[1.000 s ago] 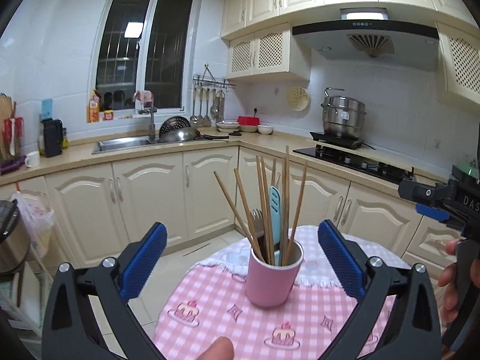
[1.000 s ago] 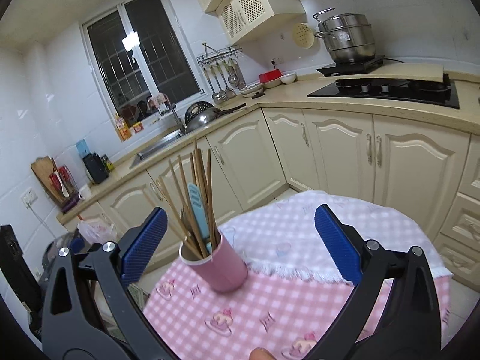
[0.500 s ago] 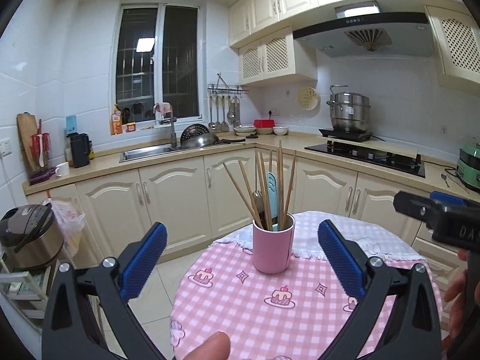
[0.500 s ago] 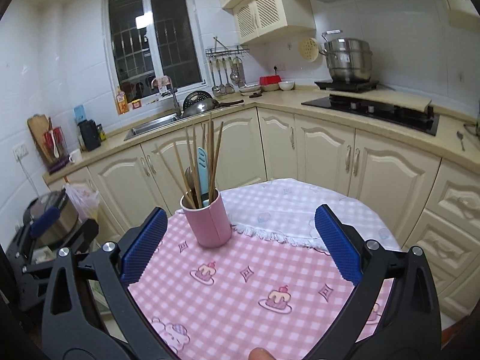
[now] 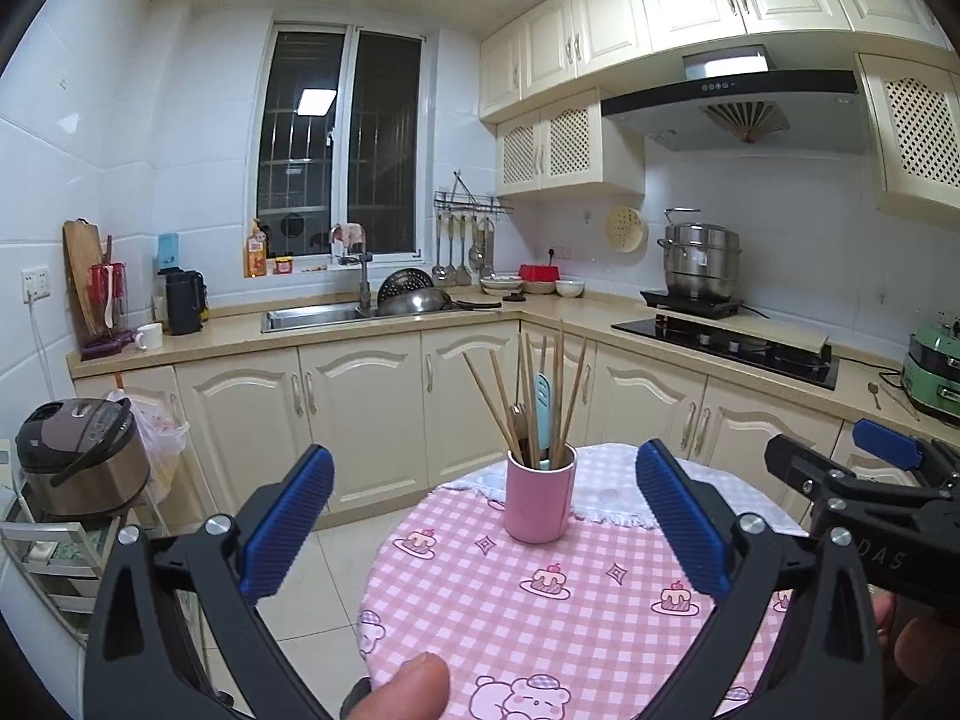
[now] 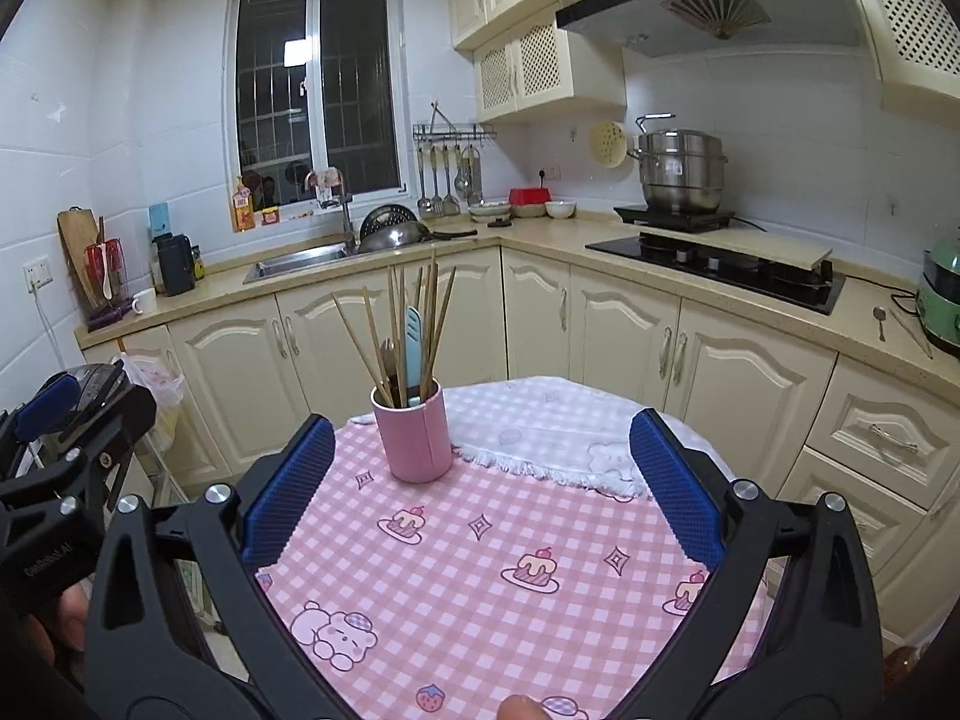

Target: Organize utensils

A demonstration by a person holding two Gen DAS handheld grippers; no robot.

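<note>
In the left wrist view we find the left gripper (image 5: 483, 531), black-framed with blue ribbed pads, spread wide and holding nothing, raised above the near edge of the round table covered in pink checked cloth (image 5: 540, 606). The pink cylindrical cup (image 5: 537, 501) stands upright on the far part of that cloth, just in front of a white fringed cloth (image 5: 606, 489), well apart from both pads. It holds several wooden chopsticks (image 5: 525, 402) fanned outward, a light blue flat-handled utensil (image 5: 543, 408) and a dark metal utensil we cannot identify. The right gripper (image 5: 852, 474) enters at the right edge. In the right wrist view we record the right gripper (image 6: 480, 486) likewise spread wide and empty, above the table (image 6: 480, 570). The cup (image 6: 417, 435) stands left of centre, nearer the left pad but clear of it, with chopsticks (image 6: 396, 330) and blue utensil (image 6: 413, 354) inside. The left gripper (image 6: 66, 432) shows at the left edge; from here we cannot tell its opening
</note>
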